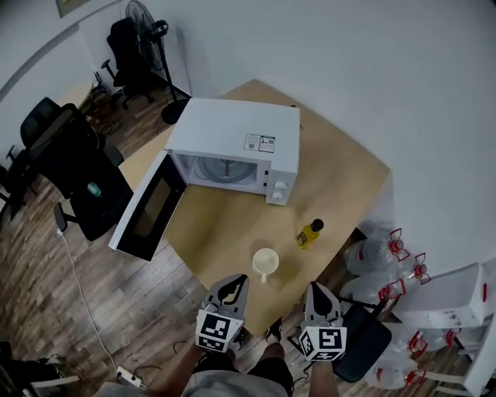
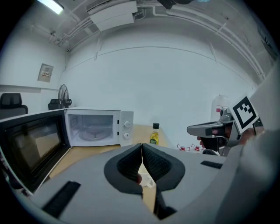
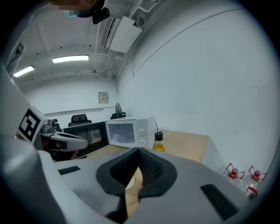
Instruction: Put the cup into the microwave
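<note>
A white cup [image 1: 265, 262] stands near the front edge of the wooden table [image 1: 225, 225]. Behind it the white microwave [image 1: 232, 147] has its door [image 1: 147, 205] swung wide to the left, and the cavity is empty. My left gripper [image 1: 236, 281] hovers just short of the cup on its left, jaws shut on nothing. In the left gripper view [image 2: 141, 147] a bit of the cup [image 2: 146, 180] shows behind the closed pads. My right gripper [image 1: 314, 289] hangs off the table's front edge to the cup's right, also shut and empty [image 3: 138, 151].
A small bottle of yellow oil [image 1: 310, 233] stands right of the cup, in front of the microwave's knobs. Office chairs [image 1: 74, 167] and a fan [image 1: 147, 19] are at the left. Water jugs [image 1: 387, 256] lie on the floor at the right.
</note>
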A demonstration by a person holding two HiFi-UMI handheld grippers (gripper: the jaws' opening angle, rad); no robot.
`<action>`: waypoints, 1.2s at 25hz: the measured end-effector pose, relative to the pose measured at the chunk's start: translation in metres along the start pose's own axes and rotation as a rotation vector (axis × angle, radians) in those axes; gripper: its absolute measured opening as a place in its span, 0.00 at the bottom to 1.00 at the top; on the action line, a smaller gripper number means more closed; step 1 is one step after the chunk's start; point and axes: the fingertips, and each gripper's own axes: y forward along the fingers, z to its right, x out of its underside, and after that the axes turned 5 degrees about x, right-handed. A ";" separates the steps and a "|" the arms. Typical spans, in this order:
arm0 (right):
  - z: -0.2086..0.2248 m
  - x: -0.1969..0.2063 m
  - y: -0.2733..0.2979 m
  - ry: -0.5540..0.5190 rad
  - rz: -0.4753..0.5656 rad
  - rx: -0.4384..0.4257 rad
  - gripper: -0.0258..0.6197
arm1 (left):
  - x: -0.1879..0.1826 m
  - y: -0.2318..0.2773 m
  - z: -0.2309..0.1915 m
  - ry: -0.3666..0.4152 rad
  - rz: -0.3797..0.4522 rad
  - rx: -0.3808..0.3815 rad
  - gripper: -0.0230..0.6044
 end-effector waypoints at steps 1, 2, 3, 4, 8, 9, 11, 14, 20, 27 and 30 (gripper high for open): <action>0.003 0.001 0.009 -0.003 -0.007 -0.024 0.07 | 0.003 0.004 -0.001 -0.011 -0.006 -0.019 0.08; 0.005 0.001 0.018 -0.006 -0.014 -0.050 0.07 | 0.006 0.008 -0.001 -0.024 -0.012 -0.039 0.08; 0.006 0.002 0.026 -0.010 -0.020 -0.076 0.07 | 0.010 0.011 -0.001 -0.038 -0.019 -0.060 0.08; 0.008 0.004 0.034 -0.015 -0.027 -0.101 0.07 | 0.015 0.016 -0.002 -0.051 -0.028 -0.080 0.08; 0.012 0.019 0.063 -0.025 -0.062 -0.192 0.07 | 0.035 0.034 -0.002 -0.092 -0.058 -0.146 0.08; 0.012 0.024 0.069 -0.030 -0.073 -0.214 0.07 | 0.040 0.038 -0.001 -0.102 -0.065 -0.158 0.08; 0.010 0.035 0.077 -0.039 -0.097 -0.252 0.07 | 0.050 0.043 0.002 -0.124 -0.080 -0.179 0.08; 0.009 0.051 0.083 -0.034 -0.131 -0.297 0.07 | 0.067 0.046 0.007 -0.166 -0.102 -0.207 0.08; 0.010 0.078 0.093 -0.030 -0.187 -0.355 0.07 | 0.094 0.057 0.019 -0.237 -0.113 -0.224 0.11; 0.017 0.099 0.092 -0.025 -0.227 -0.389 0.07 | 0.119 0.074 0.030 -0.284 -0.150 -0.228 0.35; 0.023 0.109 0.091 -0.021 -0.246 -0.387 0.07 | 0.127 0.082 0.028 -0.276 -0.163 -0.240 0.35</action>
